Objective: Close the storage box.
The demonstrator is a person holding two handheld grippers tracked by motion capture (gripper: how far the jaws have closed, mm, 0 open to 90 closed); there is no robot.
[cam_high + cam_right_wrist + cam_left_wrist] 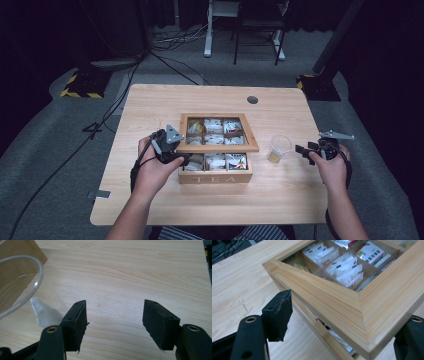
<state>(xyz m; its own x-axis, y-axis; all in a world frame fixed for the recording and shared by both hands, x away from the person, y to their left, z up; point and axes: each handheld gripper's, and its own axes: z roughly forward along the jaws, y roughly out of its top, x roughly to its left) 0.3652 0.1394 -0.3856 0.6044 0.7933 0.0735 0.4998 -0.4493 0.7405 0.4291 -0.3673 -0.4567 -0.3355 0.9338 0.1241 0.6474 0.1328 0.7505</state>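
left gripper (179, 159): at the front-left corner of the tea box (215, 176), held in the person's left hand (152, 172); jaws spread, not pressing anything
lid (352, 307): wooden frame with a see-through pane, lifted partway above the box; in the left gripper view its corner sits between the two jaws, the left pad (278, 315) stands clear of the wood; contact on the other side cannot be told
tea box: middle of the table (150, 105), "TEA" on the front wall facing the person; divided into compartments packed with tea bags (347, 270)
right gripper (301, 149): right of the box, in the right hand (330, 170), jaws wide with bare tabletop between them
cup (278, 148): clear plastic, upright, between the box and the right gripper, something yellowish at the bottom; in the right gripper view its rim (23, 282) is up-left of the jaws, apart from the pads
table: light wood, round cable hole (252, 99) near the far edge
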